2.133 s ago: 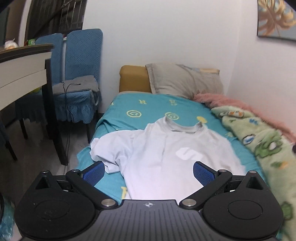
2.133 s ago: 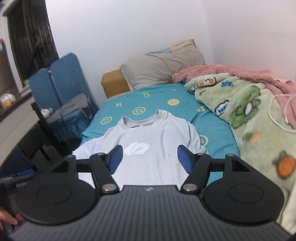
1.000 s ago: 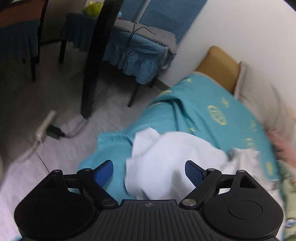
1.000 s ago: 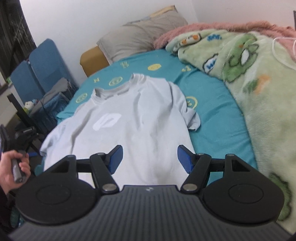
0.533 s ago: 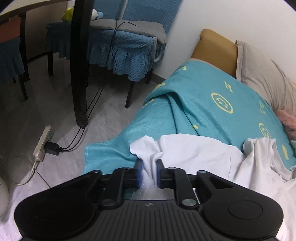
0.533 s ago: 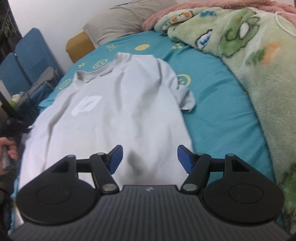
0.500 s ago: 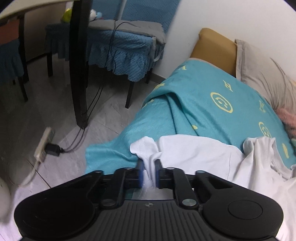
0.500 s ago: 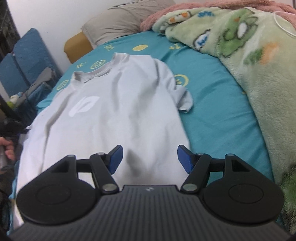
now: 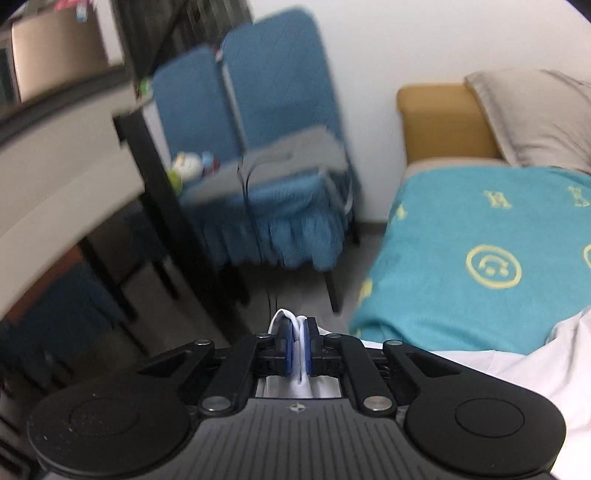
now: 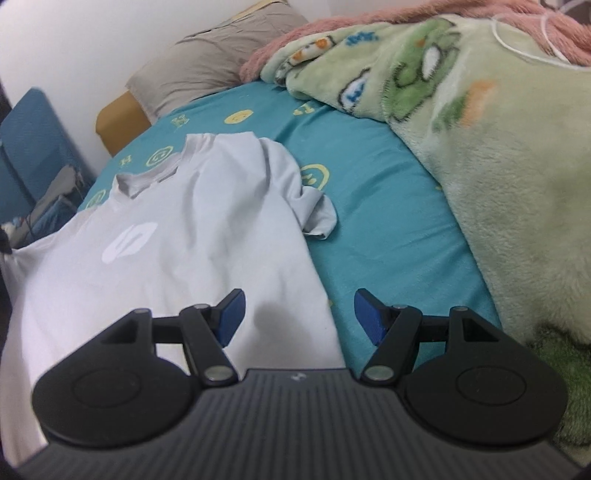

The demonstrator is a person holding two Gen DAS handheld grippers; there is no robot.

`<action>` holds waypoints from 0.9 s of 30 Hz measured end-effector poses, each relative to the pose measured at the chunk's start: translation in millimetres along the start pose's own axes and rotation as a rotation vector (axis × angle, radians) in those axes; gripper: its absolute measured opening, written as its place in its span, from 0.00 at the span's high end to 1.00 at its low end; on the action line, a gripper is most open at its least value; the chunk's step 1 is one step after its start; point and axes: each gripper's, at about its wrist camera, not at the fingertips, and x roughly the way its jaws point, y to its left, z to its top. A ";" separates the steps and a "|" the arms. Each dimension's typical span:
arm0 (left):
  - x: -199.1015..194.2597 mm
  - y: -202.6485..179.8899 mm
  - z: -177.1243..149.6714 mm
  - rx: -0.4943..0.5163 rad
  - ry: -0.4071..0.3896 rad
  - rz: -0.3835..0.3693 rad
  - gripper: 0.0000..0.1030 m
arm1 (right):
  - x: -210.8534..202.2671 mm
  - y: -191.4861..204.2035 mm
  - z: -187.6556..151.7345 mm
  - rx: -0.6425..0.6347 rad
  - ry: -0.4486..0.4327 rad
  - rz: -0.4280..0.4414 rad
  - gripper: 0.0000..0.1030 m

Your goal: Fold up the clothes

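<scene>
A white T-shirt (image 10: 192, 236) with a pale chest logo lies face up on the teal bed sheet (image 10: 388, 221). Its right sleeve (image 10: 317, 214) is crumpled beside the body. My right gripper (image 10: 299, 314) is open and empty, hovering over the shirt's lower right hem. My left gripper (image 9: 297, 341) is shut on the shirt's left sleeve (image 9: 295, 321), a white fold pinched between the blue pads and lifted off the bed edge. More of the shirt (image 9: 535, 369) trails to the right in the left wrist view.
A green cartoon blanket (image 10: 498, 147) and pink blanket (image 10: 369, 26) cover the bed's right side. A grey pillow (image 10: 214, 48) and yellow cushion (image 9: 443, 122) sit at the head. Blue chairs (image 9: 266, 147) and a dark-legged table (image 9: 155, 177) stand left of the bed.
My left gripper, shut on the sleeve, has lifted it and tilted up toward the chairs. My right gripper has moved slightly closer over the shirt's hem and stays open.
</scene>
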 end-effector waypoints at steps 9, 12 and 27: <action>-95.0 30.9 -77.9 0.049 0.354 -0.224 0.43 | 2.4 16.3 -3.4 -0.094 -0.020 0.025 0.35; -156.7 52.6 -125.2 0.128 0.454 -0.315 0.36 | -5.9 19.8 -4.0 -0.117 -0.036 0.039 0.35; -304.6 85.9 -278.6 0.231 0.709 -0.316 0.50 | -108.8 11.5 -2.7 -0.146 -0.132 0.008 0.35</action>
